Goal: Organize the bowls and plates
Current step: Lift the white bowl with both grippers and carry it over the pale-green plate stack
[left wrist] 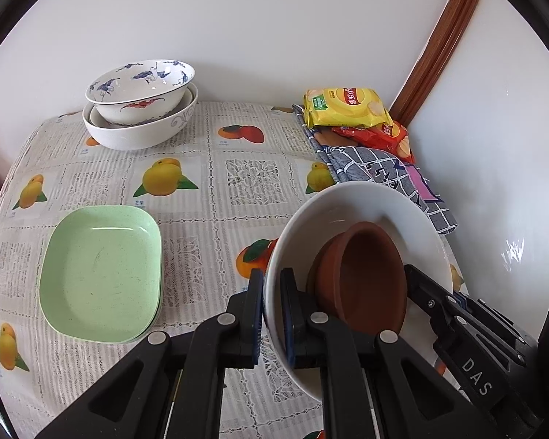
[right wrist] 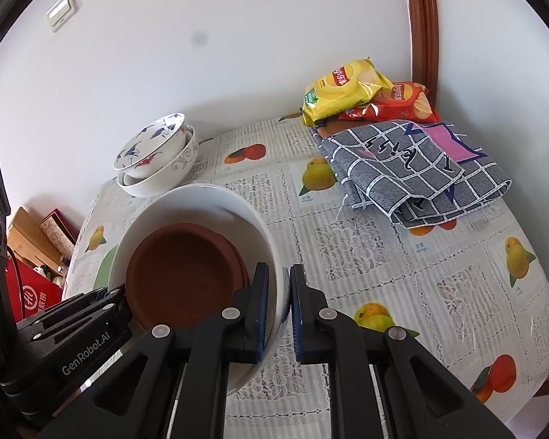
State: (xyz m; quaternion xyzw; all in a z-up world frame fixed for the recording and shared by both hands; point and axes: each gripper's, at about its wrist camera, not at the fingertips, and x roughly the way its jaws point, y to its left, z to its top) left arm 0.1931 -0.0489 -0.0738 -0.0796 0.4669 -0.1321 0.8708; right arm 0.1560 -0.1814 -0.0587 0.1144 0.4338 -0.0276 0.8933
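Both my tools are on the white bowl (left wrist: 351, 205) right now, one at each side. My left tool (left wrist: 272, 307) pinches the bowl's rim at its 9 o'clock side, one pad inside the wall, one outside, pressed tight on the porcelain. My right tool (right wrist: 279, 307) does the same at the 3 o'clock side, pads squeezed on the thin white wall. Inside the white bowl sit the brown clay bowls (right wrist: 186, 274), nested, tipped a little toward the rim.

The bowl hangs tilted above the tabletop (left wrist: 208, 168) with its fruit-print cloth. In the left view, at 9 o'clock from the bowl, the green plates (left wrist: 99, 274) lie stacked flat. At 11 o'clock, near the wall, the blue-patterned bowl (left wrist: 142, 87) sits nested in a larger white one (left wrist: 135, 131). At 12 o'clock lies the yellow chip bag (left wrist: 347, 106), partly over a red chip bag (left wrist: 380, 135), both resting on a folded checked cloth (left wrist: 384, 168) beside the wooden door frame (left wrist: 439, 44).
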